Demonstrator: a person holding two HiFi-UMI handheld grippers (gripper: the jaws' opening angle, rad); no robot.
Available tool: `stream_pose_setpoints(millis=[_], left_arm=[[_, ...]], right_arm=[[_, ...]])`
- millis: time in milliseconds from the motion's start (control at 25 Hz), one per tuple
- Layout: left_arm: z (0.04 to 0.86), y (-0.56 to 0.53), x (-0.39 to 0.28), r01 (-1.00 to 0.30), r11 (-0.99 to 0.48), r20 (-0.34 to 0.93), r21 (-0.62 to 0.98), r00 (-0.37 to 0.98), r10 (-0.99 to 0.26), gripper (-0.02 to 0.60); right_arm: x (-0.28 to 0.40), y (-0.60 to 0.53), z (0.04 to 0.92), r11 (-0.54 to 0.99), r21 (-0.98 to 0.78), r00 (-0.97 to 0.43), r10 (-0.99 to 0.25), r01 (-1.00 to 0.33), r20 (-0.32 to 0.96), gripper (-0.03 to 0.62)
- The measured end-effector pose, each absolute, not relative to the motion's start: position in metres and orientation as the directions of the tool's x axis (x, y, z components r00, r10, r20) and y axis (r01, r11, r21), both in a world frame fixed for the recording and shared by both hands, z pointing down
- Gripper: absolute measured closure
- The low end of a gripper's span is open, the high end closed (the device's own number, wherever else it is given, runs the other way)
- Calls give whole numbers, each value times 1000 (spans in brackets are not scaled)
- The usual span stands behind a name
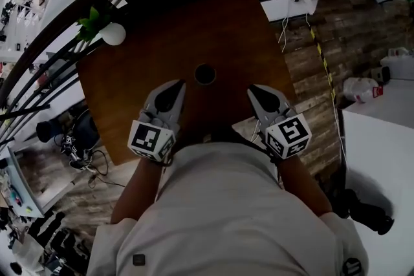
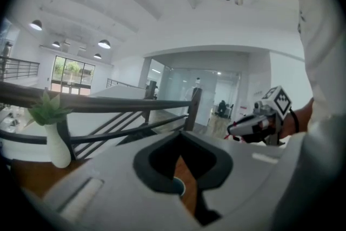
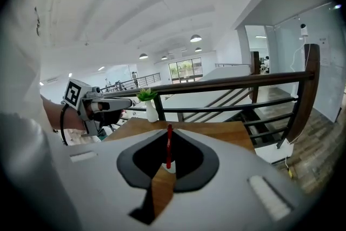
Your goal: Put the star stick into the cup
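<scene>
Beside a dark railing (image 3: 238, 83), a brown wooden table (image 1: 162, 35) fills the middle of the head view. Part of its near edge is hidden behind the person's pale shirt (image 1: 220, 203). The left gripper (image 1: 179, 83) and the right gripper (image 1: 253, 88) are over the table's near half, one on each side of the cup (image 3: 169, 167) and neither touching it. Each gripper's jaws are pressed together at the tips and hold nothing, and the tabletop shows through the dark-lined opening behind the tips. The white cup stands near the table's middle. From above it reads only as a dark ring, its contents indistinct. In the right gripper view the red star stick (image 3: 168, 144) stands upright in the cup, but its star end cannot be made out. A white vase (image 1: 113, 34) with a green sprig stands at the table's far left corner.
</scene>
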State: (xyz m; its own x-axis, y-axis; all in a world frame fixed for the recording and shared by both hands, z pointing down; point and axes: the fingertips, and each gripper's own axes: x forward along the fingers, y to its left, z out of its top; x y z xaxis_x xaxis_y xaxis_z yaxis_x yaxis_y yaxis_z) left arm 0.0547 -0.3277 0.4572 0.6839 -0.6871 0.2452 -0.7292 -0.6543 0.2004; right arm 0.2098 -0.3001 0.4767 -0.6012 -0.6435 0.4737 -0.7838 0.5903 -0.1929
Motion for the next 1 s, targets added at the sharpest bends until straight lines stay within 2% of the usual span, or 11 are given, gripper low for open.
stream_pose_setpoints(millis=[1000], left_arm=[[553, -363, 30, -787, -572, 392, 231, 613, -685, 580]], right_arm=[[163, -347, 577, 736, -209, -665, -405, -644, 628, 569]])
